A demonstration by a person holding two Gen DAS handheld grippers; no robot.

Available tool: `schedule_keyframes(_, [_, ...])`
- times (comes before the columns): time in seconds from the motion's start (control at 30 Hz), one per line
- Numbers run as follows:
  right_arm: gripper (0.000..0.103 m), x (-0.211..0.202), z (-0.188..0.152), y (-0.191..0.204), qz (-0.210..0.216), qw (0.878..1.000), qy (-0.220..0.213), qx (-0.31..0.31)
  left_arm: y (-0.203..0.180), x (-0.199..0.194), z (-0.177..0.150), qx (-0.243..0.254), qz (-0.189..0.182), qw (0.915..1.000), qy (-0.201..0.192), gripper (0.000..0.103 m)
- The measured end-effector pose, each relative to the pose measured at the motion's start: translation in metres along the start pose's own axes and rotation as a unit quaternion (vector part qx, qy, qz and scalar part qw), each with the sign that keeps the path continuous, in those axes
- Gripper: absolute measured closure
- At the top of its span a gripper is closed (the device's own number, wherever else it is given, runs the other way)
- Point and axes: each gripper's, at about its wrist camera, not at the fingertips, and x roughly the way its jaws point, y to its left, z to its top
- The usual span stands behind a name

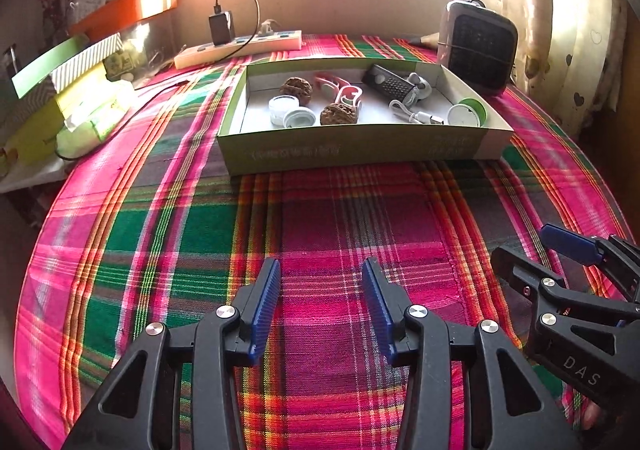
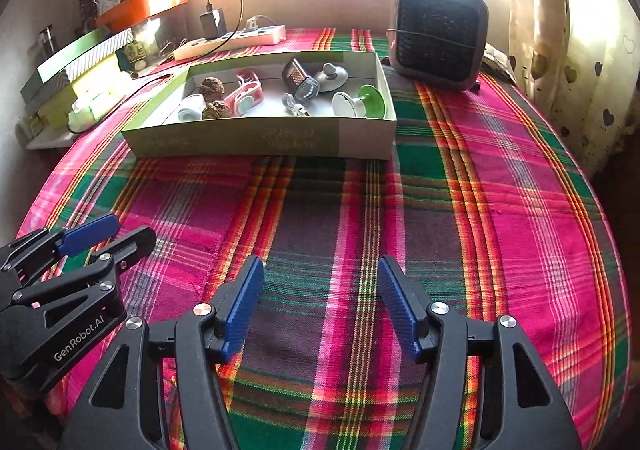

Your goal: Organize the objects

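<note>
Both tongs hang over the near part of a table [image 1: 168, 234] covered with a pink, green and orange plaid cloth. The left tongs [image 1: 320, 298] stand wide apart with nothing between the blue pads [image 1: 266, 302], only bare cloth below. The right tongs [image 2: 320, 298] likewise stand wide and empty, just beside the left pair. Well ahead of both, a shallow green-and-white box [image 1: 360, 148] sits on the cloth. It holds two walnuts [image 1: 298, 88], a white jar [image 1: 283, 108], a pink-and-white clip [image 1: 346, 94], a black rectangular device [image 1: 390, 84], a coiled white cable [image 1: 416, 115] and a green-and-white spool [image 1: 468, 113]. Behind the box lie a power strip [image 1: 240, 46] with a charger plugged in and, at its far right corner, a small grey heater [image 1: 478, 44].
</note>
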Motion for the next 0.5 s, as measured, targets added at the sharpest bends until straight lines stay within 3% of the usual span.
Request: schedule_keyframes(0.5, [0.040, 0.0005, 0.0002, 0.0016, -0.001, 1.000, 0.001, -0.003, -0.0002, 0.0000, -0.0001, 0.000, 0.000, 1.0000, 0.000, 0.062])
